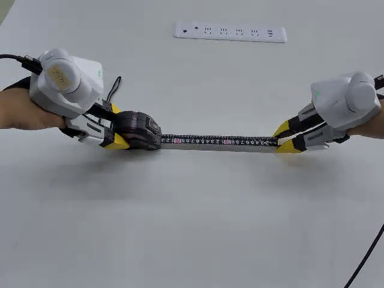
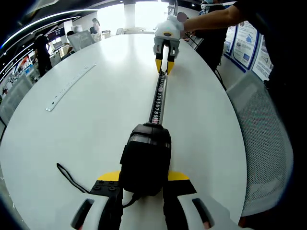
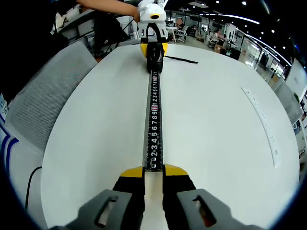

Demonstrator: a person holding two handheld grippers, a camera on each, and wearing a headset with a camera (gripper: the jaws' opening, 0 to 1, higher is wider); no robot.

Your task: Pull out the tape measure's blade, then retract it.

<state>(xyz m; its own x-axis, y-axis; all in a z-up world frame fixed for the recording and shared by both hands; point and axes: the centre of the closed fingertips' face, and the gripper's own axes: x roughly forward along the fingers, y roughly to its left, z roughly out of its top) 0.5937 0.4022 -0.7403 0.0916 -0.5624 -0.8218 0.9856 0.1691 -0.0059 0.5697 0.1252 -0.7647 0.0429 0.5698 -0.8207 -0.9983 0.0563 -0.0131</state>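
Right now your left hand-held gripper (image 1: 120,127) is clamped on the black tape measure (image 1: 139,130), with one yellow-tipped jaw on each side of the case. The case sits on the white tabletop (image 1: 192,228). The blade (image 1: 219,141) is drawn out of the case and runs straight across the tabletop, lying low along it with its numbers facing up. Your right hand-held gripper (image 1: 283,138) is closed on the blade's free end, pinching it between its yellow tips. The two hand-held grippers face each other, well apart, with the blade stretched between them. A thin black cord (image 1: 113,89) lies just beside your left hand-held gripper. A white power strip (image 1: 230,32) lies at the far side of the tabletop, well apart from the tape measure.
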